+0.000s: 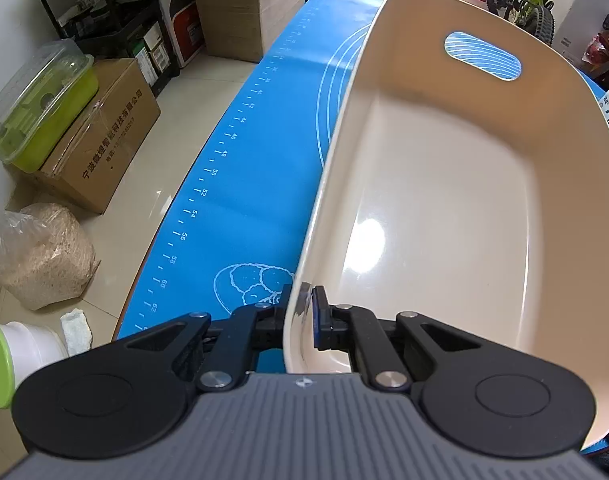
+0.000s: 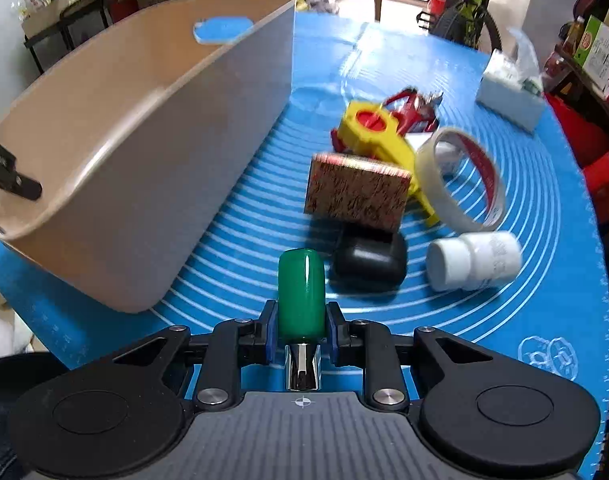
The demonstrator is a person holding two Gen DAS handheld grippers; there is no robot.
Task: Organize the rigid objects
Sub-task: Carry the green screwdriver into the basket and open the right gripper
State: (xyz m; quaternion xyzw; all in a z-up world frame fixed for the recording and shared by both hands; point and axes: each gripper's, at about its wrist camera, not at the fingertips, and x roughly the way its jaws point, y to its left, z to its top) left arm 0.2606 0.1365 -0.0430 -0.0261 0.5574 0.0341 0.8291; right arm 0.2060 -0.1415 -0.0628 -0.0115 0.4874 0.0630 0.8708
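Note:
A beige plastic basket (image 1: 444, 200) with a handle slot stands on the blue mat (image 1: 240, 168); nothing lies in it. My left gripper (image 1: 302, 300) is shut on the basket's near rim, one finger outside the wall and one inside. In the right wrist view the same basket (image 2: 164, 160) sits at the left, with a left gripper finger (image 2: 8, 176) at its rim. My right gripper (image 2: 301, 312) is shut on a green-handled tool (image 2: 301, 292) with a chrome end, which lies on the mat beside the basket.
On the mat (image 2: 504, 320) right of the basket lie a patterned box (image 2: 356, 194), a black case (image 2: 370, 264), a white bottle (image 2: 474, 266), a tape roll (image 2: 460, 184), a yellow and red dispenser (image 2: 378, 132) and a tissue pack (image 2: 508, 92). Cardboard boxes (image 1: 104, 140) stand on the floor at left.

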